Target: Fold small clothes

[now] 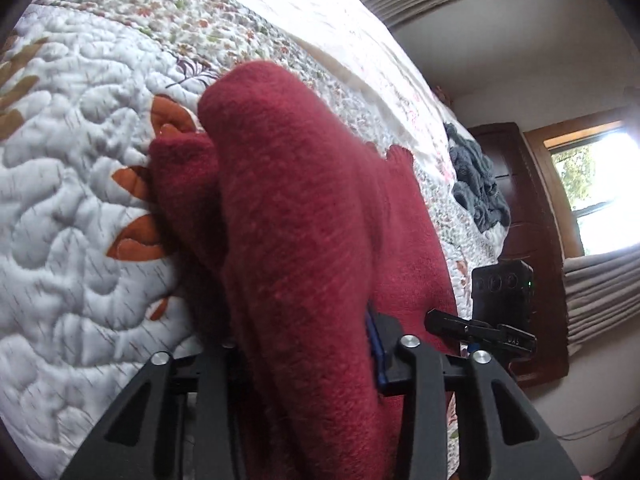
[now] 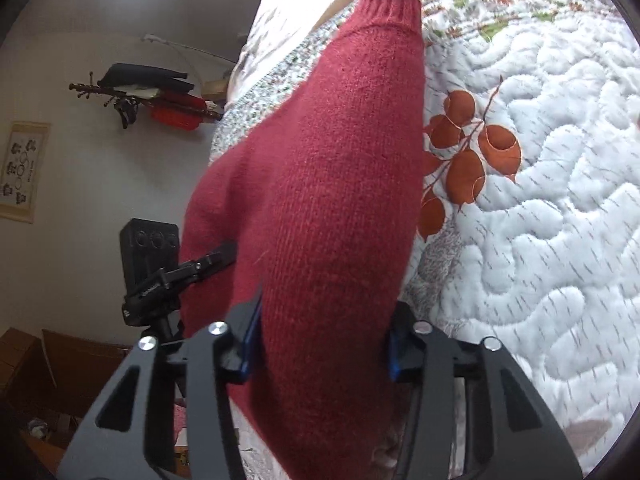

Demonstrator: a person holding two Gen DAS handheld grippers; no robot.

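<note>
Both wrist views close, facing quilt (image 1: 72, 184); share red sweater (image 2: 340, 184).

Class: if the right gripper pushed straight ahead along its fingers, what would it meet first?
The right gripper already clamps the dark red knitted garment, so it would only push further into that. Beyond lies the white quilted bedspread; depth is unclear.

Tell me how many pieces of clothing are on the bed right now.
2: a red knit garment gripped by both the left gripper and right gripper, and a crumpled gray garment farther along the quilt. Others may be hidden.
</note>
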